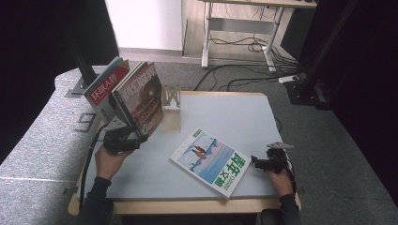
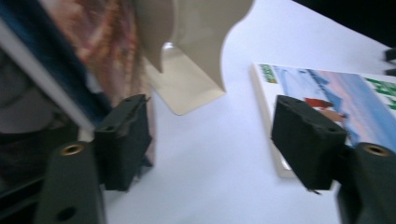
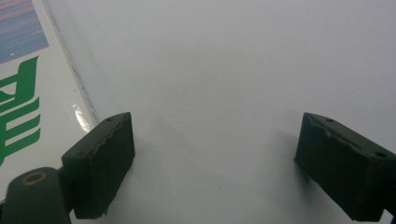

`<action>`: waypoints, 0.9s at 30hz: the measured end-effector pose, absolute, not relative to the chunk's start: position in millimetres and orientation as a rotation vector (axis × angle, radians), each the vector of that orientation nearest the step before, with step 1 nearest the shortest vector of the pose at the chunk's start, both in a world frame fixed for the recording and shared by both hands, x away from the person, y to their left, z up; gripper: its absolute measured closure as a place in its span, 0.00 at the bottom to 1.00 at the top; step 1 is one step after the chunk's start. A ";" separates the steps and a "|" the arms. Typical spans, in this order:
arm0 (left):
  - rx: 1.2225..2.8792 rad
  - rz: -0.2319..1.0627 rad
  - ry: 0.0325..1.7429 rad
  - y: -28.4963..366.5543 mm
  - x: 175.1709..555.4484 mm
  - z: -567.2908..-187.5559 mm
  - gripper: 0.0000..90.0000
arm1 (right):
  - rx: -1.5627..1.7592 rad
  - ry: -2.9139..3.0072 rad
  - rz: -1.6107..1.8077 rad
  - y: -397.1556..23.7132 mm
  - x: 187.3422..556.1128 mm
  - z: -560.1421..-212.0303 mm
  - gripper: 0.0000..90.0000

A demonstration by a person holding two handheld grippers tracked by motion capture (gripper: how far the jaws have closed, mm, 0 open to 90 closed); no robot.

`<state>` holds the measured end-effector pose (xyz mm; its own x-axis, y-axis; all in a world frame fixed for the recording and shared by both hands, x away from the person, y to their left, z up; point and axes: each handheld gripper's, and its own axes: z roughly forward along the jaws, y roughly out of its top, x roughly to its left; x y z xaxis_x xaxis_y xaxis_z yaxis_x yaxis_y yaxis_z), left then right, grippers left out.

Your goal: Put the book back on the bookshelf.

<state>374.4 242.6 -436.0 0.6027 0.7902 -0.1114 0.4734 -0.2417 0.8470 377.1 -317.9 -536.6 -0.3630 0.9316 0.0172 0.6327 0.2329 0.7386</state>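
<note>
White table [image 1: 244, 117] (magazines [image 1: 133, 96] upright).

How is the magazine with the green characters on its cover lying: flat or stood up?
Flat. The green-lettered magazine lies cover up on the table, apart from the two magazines standing against the bookend. Neither gripper touches it.

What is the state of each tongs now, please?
Left tongs: open, holding nothing, beside the standing magazines.
Right tongs: open, empty, over the table beside the flat magazine.

Grey carpet floor [image 1: 328, 154]; desk [image 1: 244, 28] behind — cables [image 1: 244, 47] underneath.
</note>
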 end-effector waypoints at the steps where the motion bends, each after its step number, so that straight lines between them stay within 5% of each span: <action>1: 1.895 0.408 1.003 241.2 373.8 -436.4 0.26 | 1.435 2.082 0.933 -317.9 377.1 -536.6 0.12; 15: 2.038 0.320 0.937 210.5 371.0 -457.5 0.01 | 1.433 2.081 0.933 -317.8 377.0 -536.7 0.12; 27: 2.186 0.311 0.862 191.3 371.1 -494.4 0.00 | 1.433 2.080 0.934 -317.7 376.8 -536.8 0.12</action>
